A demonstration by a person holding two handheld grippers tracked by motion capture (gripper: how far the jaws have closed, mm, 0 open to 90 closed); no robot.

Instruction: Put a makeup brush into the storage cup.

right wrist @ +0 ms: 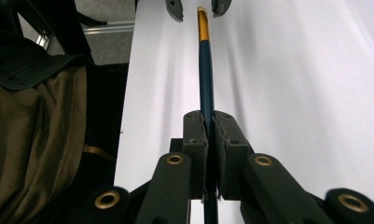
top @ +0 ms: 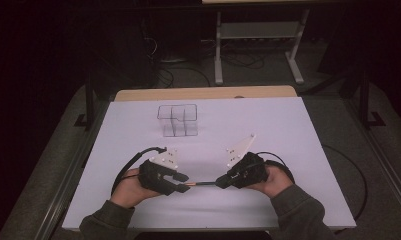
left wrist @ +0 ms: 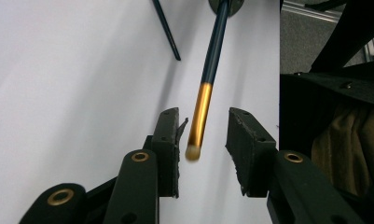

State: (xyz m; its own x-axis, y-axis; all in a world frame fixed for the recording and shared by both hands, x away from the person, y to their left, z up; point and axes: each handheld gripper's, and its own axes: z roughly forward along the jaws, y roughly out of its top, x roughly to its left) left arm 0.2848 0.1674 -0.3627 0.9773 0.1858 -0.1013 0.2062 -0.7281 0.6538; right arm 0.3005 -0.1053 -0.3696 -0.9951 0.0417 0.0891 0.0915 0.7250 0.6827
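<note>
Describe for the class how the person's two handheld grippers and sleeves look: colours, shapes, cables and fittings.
Both the left gripper and the right gripper are black, boxy bodies, each topped by a pale three-cornered plate dotted with small marks. A black cable loops from each. Up close, the black fingers are flat-padded blocks on link arms with brass-coloured pivot rings. The sleeves are dark olive with ribbed cuffs.

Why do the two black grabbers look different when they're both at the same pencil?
The right gripper has its jaws pressed shut on the pencil, gripping its dark blue part. The left gripper has its jaws apart, with the pencil's gold end between them, and the pads do not squeeze it. Both are black, hand-held, and face each other over the white table.
</note>
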